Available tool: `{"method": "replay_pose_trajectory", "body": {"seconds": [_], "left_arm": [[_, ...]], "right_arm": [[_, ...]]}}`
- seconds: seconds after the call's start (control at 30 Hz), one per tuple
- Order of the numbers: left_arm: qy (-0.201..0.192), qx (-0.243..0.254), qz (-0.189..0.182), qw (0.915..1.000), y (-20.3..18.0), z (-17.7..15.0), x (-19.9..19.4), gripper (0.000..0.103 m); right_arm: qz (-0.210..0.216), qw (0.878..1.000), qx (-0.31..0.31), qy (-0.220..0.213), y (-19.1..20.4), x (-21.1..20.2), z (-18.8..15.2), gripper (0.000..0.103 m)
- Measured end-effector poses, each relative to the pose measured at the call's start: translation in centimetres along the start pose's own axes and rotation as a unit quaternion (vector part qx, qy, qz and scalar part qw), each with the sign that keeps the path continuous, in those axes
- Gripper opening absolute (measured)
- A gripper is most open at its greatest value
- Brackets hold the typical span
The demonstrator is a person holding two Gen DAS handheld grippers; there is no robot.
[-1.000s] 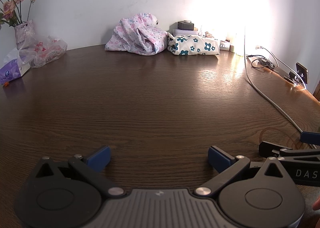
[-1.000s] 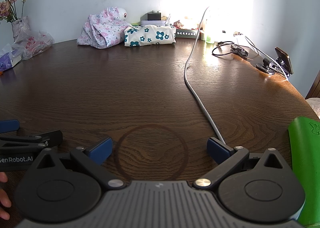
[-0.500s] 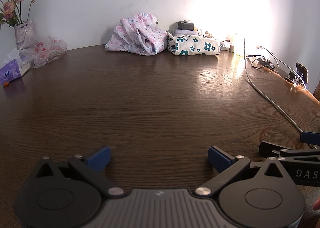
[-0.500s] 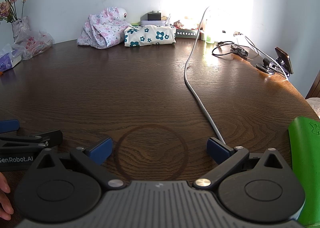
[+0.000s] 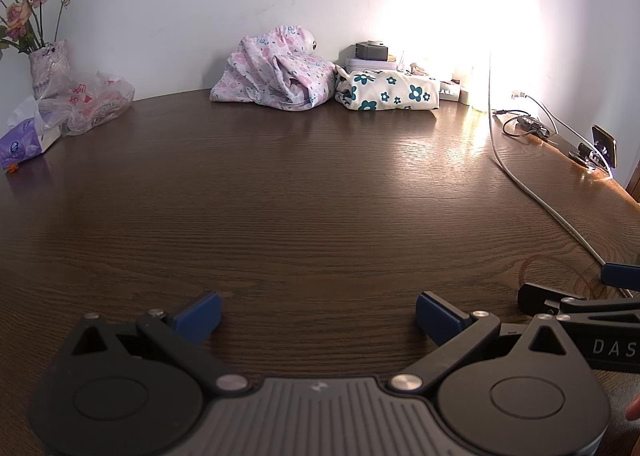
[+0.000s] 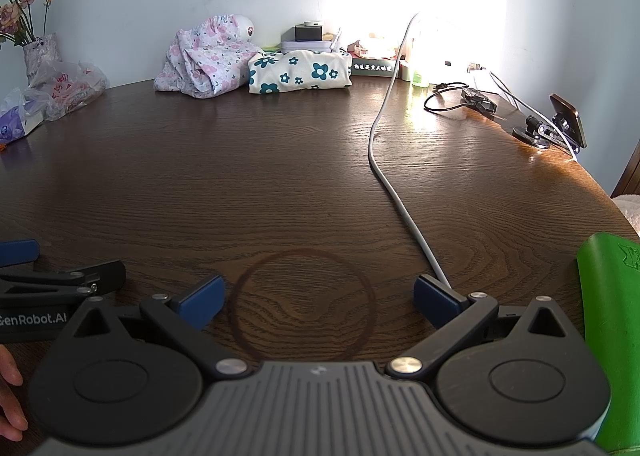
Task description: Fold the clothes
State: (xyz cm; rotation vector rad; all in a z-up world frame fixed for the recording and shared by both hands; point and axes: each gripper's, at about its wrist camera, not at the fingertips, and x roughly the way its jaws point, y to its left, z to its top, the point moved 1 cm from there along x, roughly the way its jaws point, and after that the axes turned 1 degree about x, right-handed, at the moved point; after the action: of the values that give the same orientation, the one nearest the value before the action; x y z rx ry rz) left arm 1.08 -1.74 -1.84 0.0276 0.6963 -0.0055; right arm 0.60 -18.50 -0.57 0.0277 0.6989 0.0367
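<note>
Almost nothing different across the three moments. Only the fingertips point(image 6: 10, 404) at the lower left edge of the right wrist view shifted slightly; a sliver of finger point(image 5: 633, 410) at the left view's right edge likewise.

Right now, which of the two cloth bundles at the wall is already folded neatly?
The cream one with teal flowers: it lies as a flat, squared stack. The pink floral one beside it is a crumpled heap.

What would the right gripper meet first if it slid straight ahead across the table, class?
Probably the cream cloth with teal flowers at the far edge; bare table lies before the right gripper, with the grey cable just right of its line.
</note>
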Motion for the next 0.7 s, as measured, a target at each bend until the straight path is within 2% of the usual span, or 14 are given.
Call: {"method": "replay_pose_trajectory", "body": {"seconds": [0.7], "left_arm": [[0.000,0.000,0.000,1.0000,0.07,0.01,-0.02,0.103]], "right_arm": [[0.001,1.000,0.001,-0.001,0.06,-0.10,-0.07,0.102]]}}
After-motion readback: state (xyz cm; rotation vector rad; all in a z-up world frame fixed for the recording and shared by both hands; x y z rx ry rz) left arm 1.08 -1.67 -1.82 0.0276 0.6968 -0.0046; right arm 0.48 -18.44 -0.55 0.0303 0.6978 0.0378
